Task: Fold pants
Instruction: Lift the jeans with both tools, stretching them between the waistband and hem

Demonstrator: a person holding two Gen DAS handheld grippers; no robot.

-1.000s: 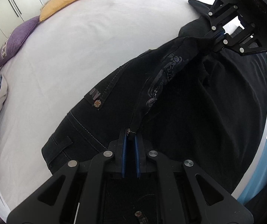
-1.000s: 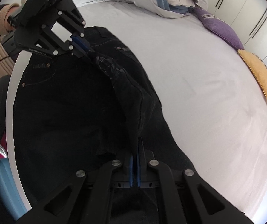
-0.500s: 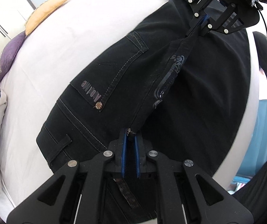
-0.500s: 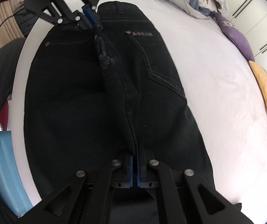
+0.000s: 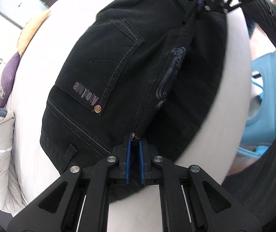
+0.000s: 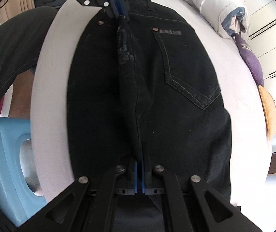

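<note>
Lying seat-up across the near side of the bed, the black pants (image 5: 107,89) show a stitched back pocket (image 6: 186,67) with a printed label and a rivet at its corner. You hold a raised ridge of cloth along the centre seam between your two grippers. Your left gripper (image 5: 135,141) has its blue pads closed on the waistband end of that ridge, where a small metal stud shows. Your right gripper (image 6: 139,162) is clamped on the ridge farther down the seam, its pads almost meeting with dark fabric pinched between them. Each gripper appears at the top of the other's view, facing it along the fold.

Beneath the pants, the white sheet (image 6: 240,127) is smooth and covers the mattress to its rounded edge. At the far side lie a purple cushion (image 6: 252,61) and a yellow cushion (image 6: 269,112), near a rolled white duvet (image 6: 215,2). Pale wardrobe doors (image 6: 269,29) stand behind them. Off the bed's near edge sits a light blue plastic stool (image 6: 4,166).
</note>
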